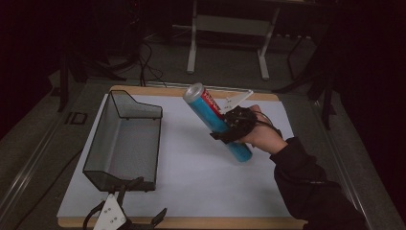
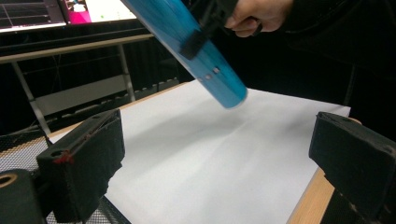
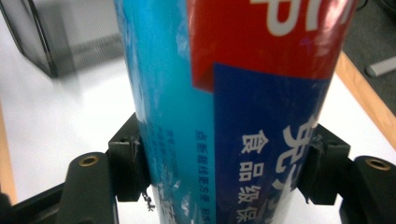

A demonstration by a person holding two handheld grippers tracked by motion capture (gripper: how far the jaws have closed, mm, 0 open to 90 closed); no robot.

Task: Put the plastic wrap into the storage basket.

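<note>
A long blue tube (image 1: 214, 120) with a red label and a silver cap hangs tilted above the white sheet (image 1: 191, 182), cap end up and to the left. My right gripper (image 1: 229, 125) is shut on its middle; in the right gripper view both pads press the tube (image 3: 224, 112) from either side. The left gripper view has the tube (image 2: 196, 46) up high with the right hand on it. My left gripper (image 1: 125, 218) sits at the table's near edge by the basket, jaws wide apart with nothing between them; its black pads (image 2: 84, 158) frame the bare sheet.
A black wire-mesh basket (image 1: 125, 139) stands on the left half of the sheet, open side up. The wooden table edge (image 1: 191, 223) runs along the front. Desk legs (image 1: 192, 43) and cables lie on the floor beyond the table.
</note>
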